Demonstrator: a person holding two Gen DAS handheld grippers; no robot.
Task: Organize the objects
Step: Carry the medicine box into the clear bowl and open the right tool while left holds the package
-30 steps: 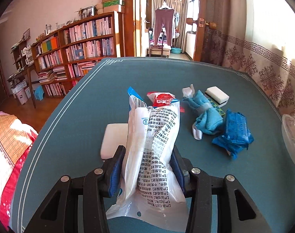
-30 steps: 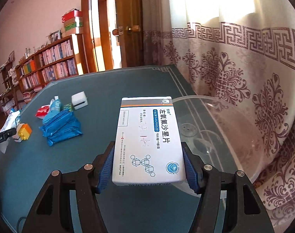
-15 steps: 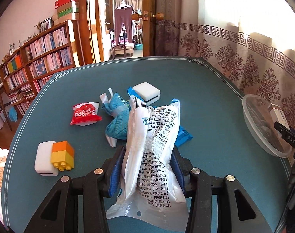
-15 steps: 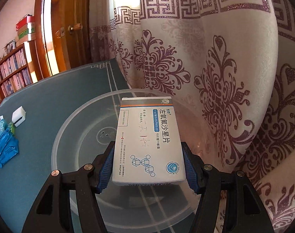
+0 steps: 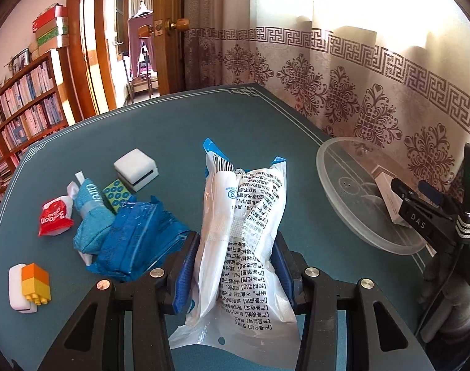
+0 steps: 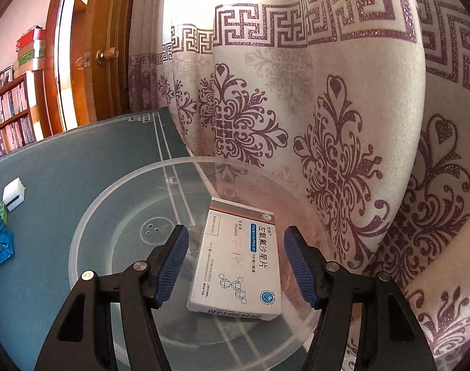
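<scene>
Left gripper (image 5: 235, 266): blue-padded fingers pinching one white printed packet (image 5: 250, 232), held upright above the table (image 5: 173, 133); the packet's lower end hangs below the fingers.
Packet, legibility: dense black print and a barcode show; the text is too small to read. A blue strip edges its top.
Right gripper (image 6: 236, 266): fingers spread wide, touching nothing; it hovers over the bowl (image 6: 89, 216).
Medicine box (image 6: 238, 259): one, white with blue and orange bands, lying flat inside the bowl between the spread fingers and apart from both pads.
Medicine box, left wrist view (image 5: 386, 191): mostly hidden behind the right gripper's body; only one end shows.
Bowl: one, clear plastic, at the table's edge beside the patterned curtain (image 6: 327, 92); its near rim is cut off behind the gripper arms.
Blue wrapped pack (image 5: 135, 241): one, crumpled, just left of the left gripper; its near edge is hidden behind a finger.
Blue cloth bundle (image 5: 89, 216): one, touching the blue pack; lettering partly visible, not readable in full.
Green dotted item (image 5: 116, 194): one, part-covered by the cloth and pack; kind unclear.
White box (image 5: 135, 168): one, behind the pile.
Red sachet (image 5: 54, 218): one, left of the cloth.
Toy bricks (image 5: 36, 283): one orange-and-yellow stack, resting against one white block (image 5: 15, 287).
Bookshelf (image 5: 21, 117): partly cut off at the left edge; titles unreadable.
</scene>
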